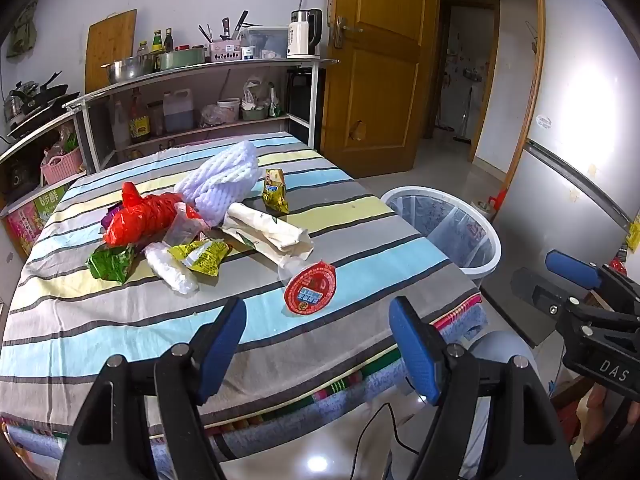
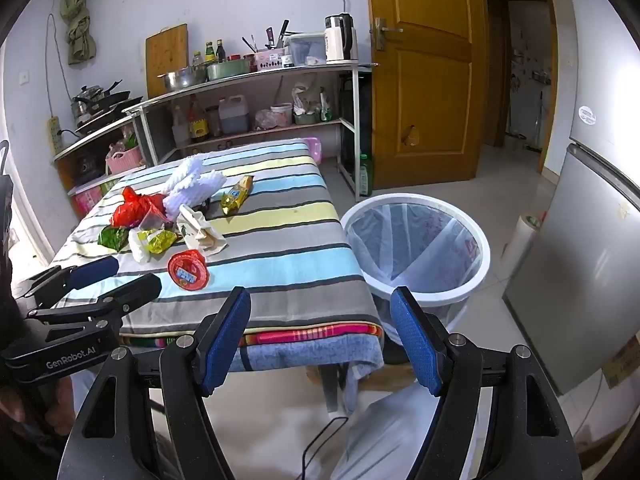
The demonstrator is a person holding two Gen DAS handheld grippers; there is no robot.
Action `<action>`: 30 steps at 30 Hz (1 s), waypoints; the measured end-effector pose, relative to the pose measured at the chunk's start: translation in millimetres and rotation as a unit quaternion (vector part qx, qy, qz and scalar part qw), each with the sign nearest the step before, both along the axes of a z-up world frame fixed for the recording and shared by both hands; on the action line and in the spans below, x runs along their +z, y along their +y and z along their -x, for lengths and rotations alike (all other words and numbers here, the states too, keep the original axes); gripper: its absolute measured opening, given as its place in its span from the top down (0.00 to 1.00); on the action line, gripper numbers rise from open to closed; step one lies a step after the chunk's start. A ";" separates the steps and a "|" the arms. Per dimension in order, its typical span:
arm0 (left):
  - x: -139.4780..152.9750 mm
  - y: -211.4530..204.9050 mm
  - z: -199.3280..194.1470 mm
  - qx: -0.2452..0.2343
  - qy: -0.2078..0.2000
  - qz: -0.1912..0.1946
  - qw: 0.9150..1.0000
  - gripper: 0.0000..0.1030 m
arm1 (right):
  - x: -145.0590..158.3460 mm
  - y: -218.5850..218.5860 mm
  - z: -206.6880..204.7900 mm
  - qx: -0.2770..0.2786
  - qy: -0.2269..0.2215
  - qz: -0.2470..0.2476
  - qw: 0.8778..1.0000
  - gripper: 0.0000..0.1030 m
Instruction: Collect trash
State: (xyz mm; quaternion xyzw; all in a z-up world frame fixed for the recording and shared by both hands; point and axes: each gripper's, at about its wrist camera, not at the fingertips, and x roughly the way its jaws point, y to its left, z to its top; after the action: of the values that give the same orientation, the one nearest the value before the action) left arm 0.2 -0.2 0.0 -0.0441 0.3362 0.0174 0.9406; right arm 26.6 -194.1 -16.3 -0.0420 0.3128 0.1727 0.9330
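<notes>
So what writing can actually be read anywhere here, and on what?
"GenRobot.AI": on the left gripper, seen from the right wrist.
"DAS": on the right gripper, seen from the left wrist.
Red round lid: print too small to read.
Snack wrappers, shelf bottles, fridge sticker: blurred.

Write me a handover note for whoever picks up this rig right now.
Left gripper: open, empty, near the table's front edge.
Right gripper: open, empty, off the table's front corner.
Trash on the striped tablecloth: round red foil lid nearest, yellow snack wrapper, green wrapper, red plastic bag, white foam net, rolled paper bag.
White lined bin right of the table looks empty.
Done: nothing. Left: everything.
</notes>
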 end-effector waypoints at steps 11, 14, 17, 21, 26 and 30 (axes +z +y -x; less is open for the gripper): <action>0.0 0.1 0.1 0.000 -0.002 0.003 1.000 0.27 | -0.7 0.9 -0.2 0.001 -0.001 0.002 1.000 0.29; 0.0 -0.5 -0.1 0.001 -0.002 0.003 1.000 0.27 | -0.7 1.2 -0.1 0.001 0.000 0.002 1.000 0.29; 0.4 -1.4 -0.2 0.001 -0.002 0.002 1.000 0.27 | -0.4 1.5 0.5 0.001 -0.001 0.003 1.000 0.29; -1.0 2.8 0.8 0.002 -0.003 0.002 1.000 0.26 | -0.6 1.0 0.4 0.001 -0.001 0.003 1.000 0.29; 0.0 4.2 1.0 0.003 -0.003 0.002 1.000 0.27 | 1.1 3.2 1.6 0.001 -0.001 0.003 1.000 0.29; 1.5 2.7 3.7 0.004 -0.004 0.001 1.000 0.27 | 1.1 3.0 1.4 0.001 0.000 0.003 1.000 0.29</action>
State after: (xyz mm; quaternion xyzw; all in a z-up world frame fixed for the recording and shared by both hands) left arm -3.4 2.5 1.4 -0.0462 0.3326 0.0213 0.9417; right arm 25.3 -191.0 -15.3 -0.0450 0.3129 0.1731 0.9328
